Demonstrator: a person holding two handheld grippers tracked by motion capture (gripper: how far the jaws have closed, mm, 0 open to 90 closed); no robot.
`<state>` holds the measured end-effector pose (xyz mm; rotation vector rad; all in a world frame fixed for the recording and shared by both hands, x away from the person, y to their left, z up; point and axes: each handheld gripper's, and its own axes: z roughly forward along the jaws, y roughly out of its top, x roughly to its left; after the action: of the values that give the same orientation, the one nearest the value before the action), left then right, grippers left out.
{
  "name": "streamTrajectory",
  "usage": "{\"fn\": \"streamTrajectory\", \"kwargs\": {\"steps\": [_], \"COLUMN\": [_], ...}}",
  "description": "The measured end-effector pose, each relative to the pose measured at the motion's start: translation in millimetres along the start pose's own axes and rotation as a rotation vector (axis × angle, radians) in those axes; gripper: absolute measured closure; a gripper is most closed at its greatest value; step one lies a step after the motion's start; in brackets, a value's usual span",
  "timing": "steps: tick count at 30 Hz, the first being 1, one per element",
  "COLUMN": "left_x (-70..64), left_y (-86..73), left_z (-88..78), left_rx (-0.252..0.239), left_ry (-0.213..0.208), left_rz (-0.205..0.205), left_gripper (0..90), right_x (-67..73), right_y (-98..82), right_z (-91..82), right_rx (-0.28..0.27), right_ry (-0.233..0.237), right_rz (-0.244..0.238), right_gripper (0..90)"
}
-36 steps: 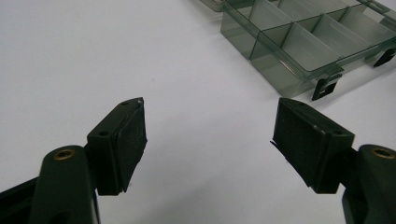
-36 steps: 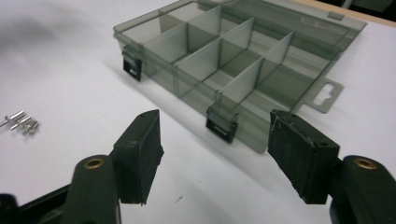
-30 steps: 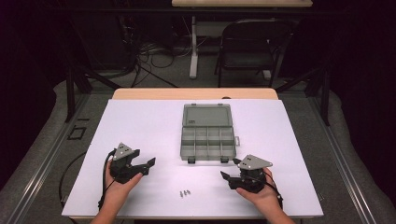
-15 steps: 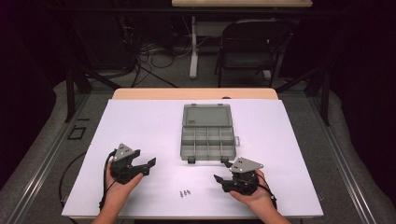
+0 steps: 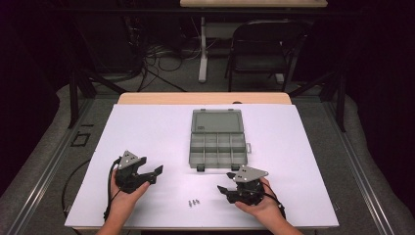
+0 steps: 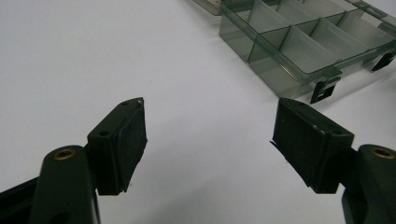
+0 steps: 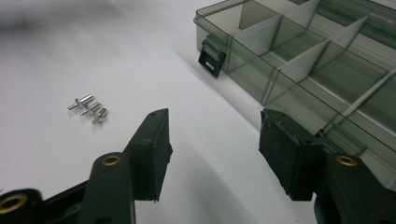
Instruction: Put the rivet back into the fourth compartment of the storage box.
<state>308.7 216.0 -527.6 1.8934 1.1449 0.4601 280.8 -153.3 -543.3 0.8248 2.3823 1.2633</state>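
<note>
The screws (image 5: pixel 194 201) lie in a small cluster on the white table (image 5: pixel 147 132), just in front of the box (image 5: pixel 218 145) and a little to its left, untouched. In the right gripper view they (image 7: pixel 88 108) sit ahead and to the left of the jaws, apart from both pads. The box is open, its lid laid back away from the person, and the compartments I can see look empty.

The right gripper (image 5: pixel 228 192) has come in from the box's front right corner toward the screws; a second ago it sat farther out to the right. It now points left at them, with a short stretch of bare table between. Its jaws have just been closing from wide to somewhat narrower, and nothing is between them. To me that reads as the hand lining up and pre-sizing its grip for one small screw, so the pick is about to start rather than under way.

The left gripper (image 5: pixel 157 172) rests well left of the box's front edge, in the same spot as before, jaws wide apart and empty, pointing toward the box.

Nothing else has shifted: screws and box lie where they did.
</note>
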Motion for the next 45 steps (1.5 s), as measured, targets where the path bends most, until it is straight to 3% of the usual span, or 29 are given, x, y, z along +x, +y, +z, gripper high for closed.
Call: {"fn": "streamTrajectory", "kwargs": {"steps": [4, 8, 12, 18, 21, 28, 39, 45], "left_x": [0.9, 0.5, 0.5, 0.9, 1.4, 1.5, 2.6, 3.3], "left_y": [0.1, 0.2, 0.7, 0.3, 0.0, -0.6, -0.6, -1.2], "left_z": [-0.3, -0.3, -0.2, -0.1, 0.2, 0.8, 0.0, 0.2], "left_rx": [0.0, 0.001, 0.0, -0.002, 0.0, 0.005, 0.007, 0.006], "left_ry": [0.001, -0.004, -0.003, -0.005, -0.005, -0.007, 0.0, 0.0], "left_rz": [-0.007, -0.01, -0.005, -0.013, -0.01, -0.02, -0.011, -0.026], "left_gripper": [25.9, 25.9, 25.9, 26.1, 26.4, 27.3, 27.8, 28.0], "right_x": [4.3, 9.9, 16.3, 25.5, 31.8, 44.4, 51.8, 53.6], "right_y": [3.7, 7.8, 12.4, 18.8, 20.7, 15.9, 9.1, 7.8], "right_z": [3.6, 8.3, 14.9, 26.9, 31.7, 38.3, 43.6, 46.6], "right_rx": [-0.001, 0.015, 0.037, 0.024, 0.054, 0.083, 0.102, 0.114], "right_ry": [0.014, 0.035, 0.069, 0.112, 0.139, 0.193, 0.205, 0.207], "right_rz": [-0.015, -0.037, -0.029, -0.022, -0.025, -0.033, -0.022, -0.024], "right_gripper": [43.4, 49.2, 55.9, 64.5, 68.8, 71.5, 74.8, 75.7]}}
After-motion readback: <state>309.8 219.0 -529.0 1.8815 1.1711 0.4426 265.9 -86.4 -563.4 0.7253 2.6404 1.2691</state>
